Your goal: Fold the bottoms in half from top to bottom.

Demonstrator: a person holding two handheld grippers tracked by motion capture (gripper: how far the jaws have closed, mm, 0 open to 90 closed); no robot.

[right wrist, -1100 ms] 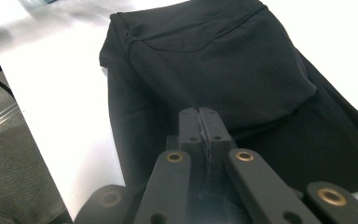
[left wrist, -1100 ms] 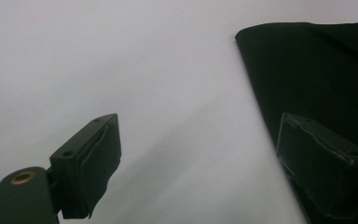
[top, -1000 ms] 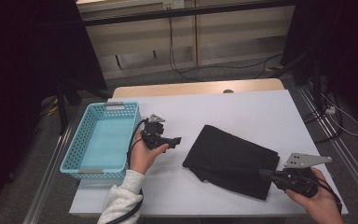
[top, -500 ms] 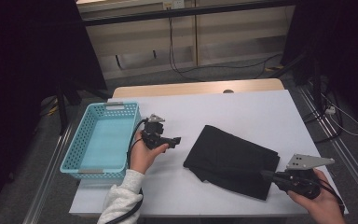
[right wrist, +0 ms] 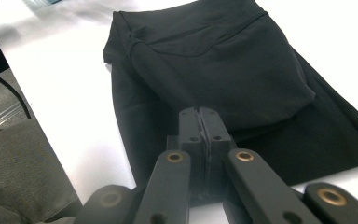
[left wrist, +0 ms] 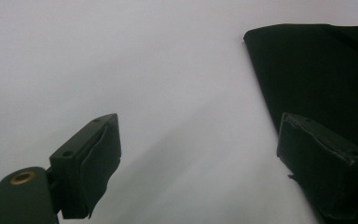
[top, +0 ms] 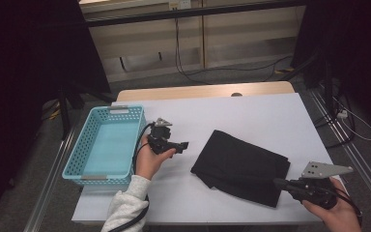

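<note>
A black folded cloth (top: 241, 166) lies on the white table (top: 251, 113), right of centre. My left gripper (top: 183, 145) is held in a hand just left of the cloth, its tips pointing at it. In the left gripper view its jaws (left wrist: 200, 128) stand wide open over bare table, with the cloth's corner (left wrist: 321, 74) ahead to the right. My right gripper (top: 276, 182) sits at the cloth's near right edge. In the right gripper view its pads (right wrist: 199, 119) are pressed together just above the cloth (right wrist: 223, 60), with nothing visibly between them.
A light blue plastic basket (top: 79, 150) stands on the table's left side, close behind the left hand, with nothing inside. The table's near edge runs just under both hands. Dark stands and cables line the floor on both sides.
The right gripper has drifted slightly toward the table's near edge. The left gripper and the cloth have not moved.
</note>
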